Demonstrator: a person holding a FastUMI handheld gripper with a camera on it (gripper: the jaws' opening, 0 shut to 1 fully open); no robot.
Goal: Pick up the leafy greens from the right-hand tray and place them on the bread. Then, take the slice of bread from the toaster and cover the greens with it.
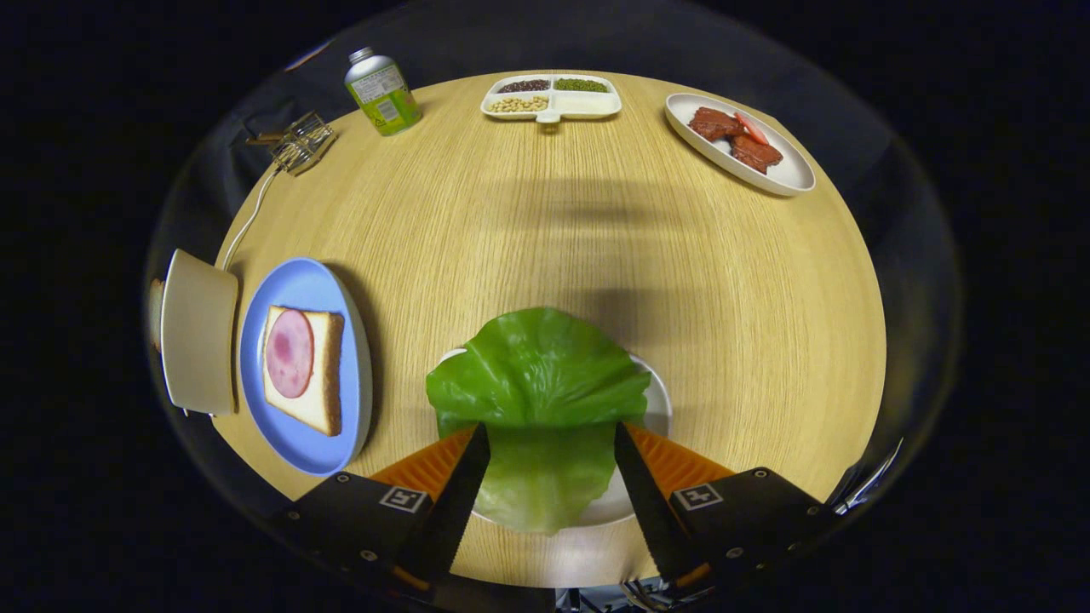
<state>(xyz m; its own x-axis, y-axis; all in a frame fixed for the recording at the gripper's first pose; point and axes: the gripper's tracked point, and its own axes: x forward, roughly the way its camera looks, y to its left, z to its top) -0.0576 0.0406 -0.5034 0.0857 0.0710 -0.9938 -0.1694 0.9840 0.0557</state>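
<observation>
While jaws apart: smooth, ruffled leafy greens (538,383).

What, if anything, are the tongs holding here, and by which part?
Nothing yet. The tongs stand open, one finger on each side of the lettuce leaf, which lies on its white plate; neither finger presses on it.

The gripper (552,438) has two wedge-shaped fingers with saw-toothed inner edges and ribbed outer faces. Each finger is mounted on a black block (749,502) fastened with small silver screws and carrying a square black-and-white marker (403,499). Thin cables show beneath the blocks.
</observation>
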